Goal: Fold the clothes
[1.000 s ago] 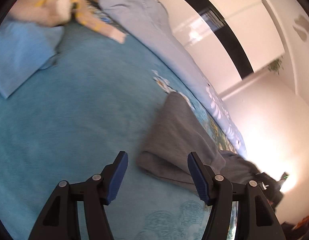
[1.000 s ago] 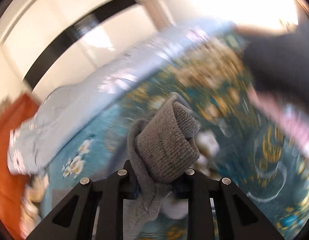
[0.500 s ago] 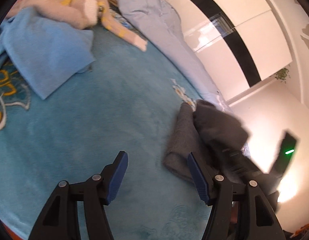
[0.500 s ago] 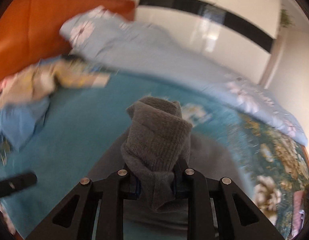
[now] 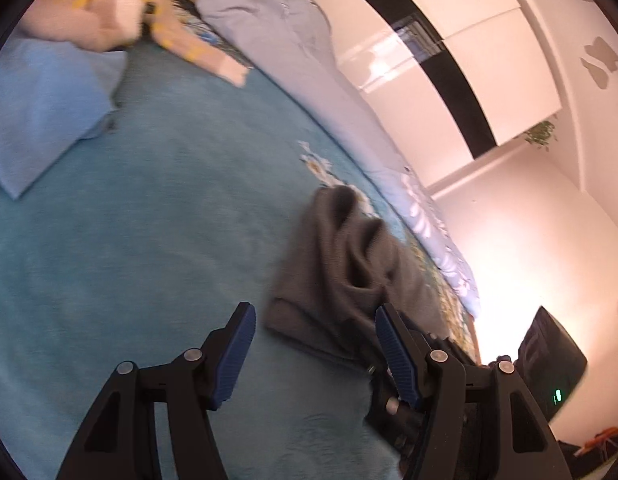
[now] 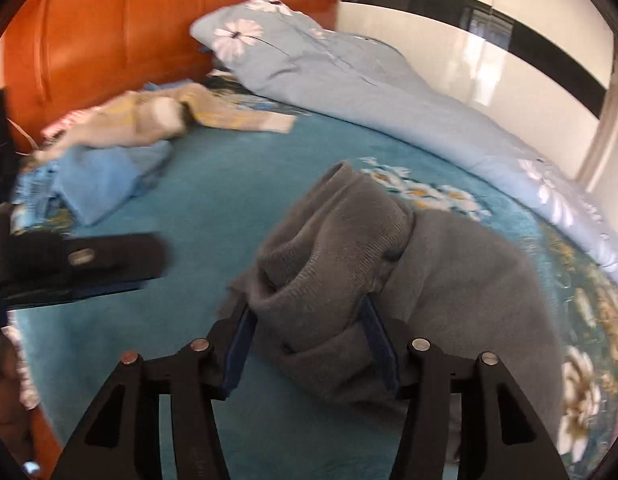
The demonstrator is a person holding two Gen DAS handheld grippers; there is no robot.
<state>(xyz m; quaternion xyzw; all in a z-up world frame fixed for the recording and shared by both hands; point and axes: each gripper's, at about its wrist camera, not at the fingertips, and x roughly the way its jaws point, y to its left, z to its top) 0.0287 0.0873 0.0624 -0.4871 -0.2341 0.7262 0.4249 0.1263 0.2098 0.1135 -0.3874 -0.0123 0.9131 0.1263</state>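
- Teal plush bedspread (image 6: 213, 184) covered the bed and filled most of both views, with a white and gold flower pattern toward its right side.
- At the far left, in the right wrist view, stood an orange wooden headboard (image 6: 109, 32); before it lay a folded blue garment (image 6: 97, 176) and, touching its far edge, a cream and yellow garment (image 6: 149, 120).
- Further right a pale blue floral quilt (image 6: 349, 88) ran along the far edge of the bed, and behind it rose a glossy white wardrobe with a black band (image 6: 489, 12).
- The left gripper (image 5: 313, 352) hung above the bedspread with its blue-padded fingers spread wide and nothing between them; the near corner of the grey sweater (image 5: 349, 268) lay just beyond its right finger.
- The sweater lay on the bedspread right of centre, near the quilt, its top layer rumpled.
- The right gripper (image 6: 309, 344) had its fingers parted around a thick bunched fold of the grey sweater (image 6: 449, 280), the knit filling the gap and pressing against both pads; whether it was clamped firmly could not be told.
- Half a second before, that fold was pinched between narrow fingers and held up off the bed; now the fingers stood wider and the fold rested down on the rest of the sweater.
- The left gripper's spread was unchanged from then.
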